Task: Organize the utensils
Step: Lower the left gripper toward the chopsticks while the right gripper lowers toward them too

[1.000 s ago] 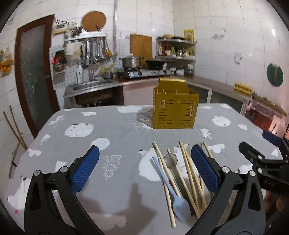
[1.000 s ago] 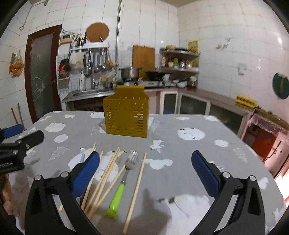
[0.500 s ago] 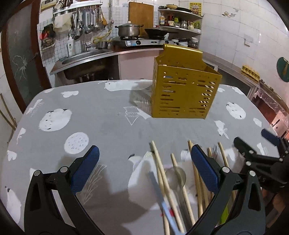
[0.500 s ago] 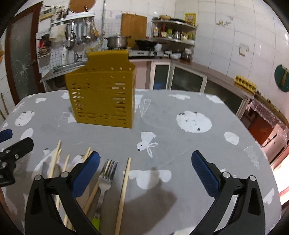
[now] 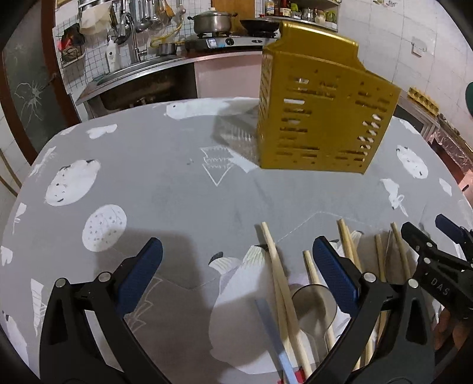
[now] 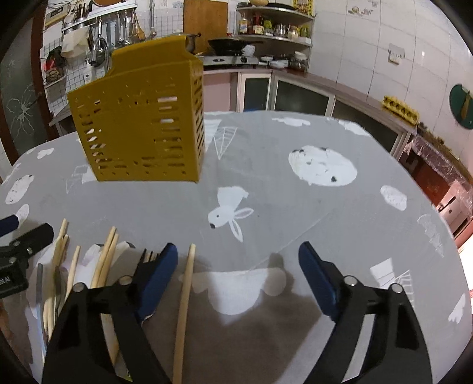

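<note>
A yellow slotted utensil holder (image 5: pixel 322 118) stands upright on the grey patterned tablecloth (image 5: pixel 165 183), also in the right wrist view (image 6: pixel 139 127). Several wooden chopsticks (image 5: pixel 276 274), a metal spoon (image 5: pixel 313 304) and a light blue handled utensil (image 5: pixel 275 333) lie in a loose pile near me. My left gripper (image 5: pixel 236 265) is open, low over the pile's left part. My right gripper (image 6: pixel 238 265) is open; one chopstick (image 6: pixel 184 301) lies between its fingers and a fork (image 6: pixel 146 257) lies by its left finger. Each gripper shows at the edge of the other's view.
The holder stands beyond the pile, toward the table's far side. Behind the table are a sink and counter (image 5: pixel 142 73), a stove with a pot (image 5: pixel 212 23) and shelves (image 6: pixel 275 29). The table edge curves away on the right (image 6: pixel 443 236).
Both grippers have moved forward and down toward the utensil pile and the holder, which now looms larger. The jaws stay open. Nothing has been picked up.
</note>
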Demonstrator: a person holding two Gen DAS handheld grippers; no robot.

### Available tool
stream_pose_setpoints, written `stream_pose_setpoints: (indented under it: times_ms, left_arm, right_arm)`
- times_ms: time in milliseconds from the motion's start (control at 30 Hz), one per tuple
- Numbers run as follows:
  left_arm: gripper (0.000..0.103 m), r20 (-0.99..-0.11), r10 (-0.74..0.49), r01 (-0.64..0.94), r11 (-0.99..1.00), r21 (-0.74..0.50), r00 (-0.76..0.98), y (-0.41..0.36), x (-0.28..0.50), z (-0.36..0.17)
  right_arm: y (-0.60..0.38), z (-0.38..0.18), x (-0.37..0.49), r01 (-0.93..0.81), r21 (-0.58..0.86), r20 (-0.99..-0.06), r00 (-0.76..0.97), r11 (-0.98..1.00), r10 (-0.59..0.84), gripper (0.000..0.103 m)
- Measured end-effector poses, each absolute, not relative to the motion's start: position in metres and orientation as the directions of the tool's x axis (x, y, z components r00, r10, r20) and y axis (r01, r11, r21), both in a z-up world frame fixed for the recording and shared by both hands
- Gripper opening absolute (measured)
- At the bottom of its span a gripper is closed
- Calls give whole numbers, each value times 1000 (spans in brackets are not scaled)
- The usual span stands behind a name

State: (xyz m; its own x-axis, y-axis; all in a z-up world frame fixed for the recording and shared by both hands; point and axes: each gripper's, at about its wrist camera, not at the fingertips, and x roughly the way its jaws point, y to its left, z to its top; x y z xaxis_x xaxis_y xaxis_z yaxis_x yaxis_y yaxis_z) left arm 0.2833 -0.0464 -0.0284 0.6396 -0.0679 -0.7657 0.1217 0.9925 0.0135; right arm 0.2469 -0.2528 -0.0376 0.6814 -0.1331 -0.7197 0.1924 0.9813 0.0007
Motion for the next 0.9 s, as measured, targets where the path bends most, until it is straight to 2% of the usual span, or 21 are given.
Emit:
stream_pose_setpoints:
  times_ms: [300, 367, 467, 667, 800, 900]
  left_arm:
    - [98, -785, -93, 180, 983, 23, 613, -57, 286, -39]
    - [98, -780, -91, 177, 984, 26, 619, -57, 286, -39]
    - [92, -781, -98, 168, 986, 9, 617, -55, 288, -38]
    - [82, -790, -113, 159, 987, -20, 603, -50, 290, -41]
    - [80, -787, -103, 159, 987, -7, 608, -51, 291, -44]
    - [66, -803, -104, 159, 987, -12, 587, -52, 295, -49]
  right_arm:
    - [-246, -49, 252, 183, 15, -758, 643, 983, -109, 60]
    - [-245, -49, 254, 189, 14, -760, 640, 982, -112, 52]
    - [-240, -48, 260, 187, 4, -769, 629, 982, -116, 41]
    - [-236, -48, 264, 196, -9, -775, 618, 981, -131, 39]
    - [-236, -49, 258, 184, -10, -763, 634, 983, -126, 39]
    - [-238, -49, 258, 180, 2, -762, 638, 984, -115, 39]
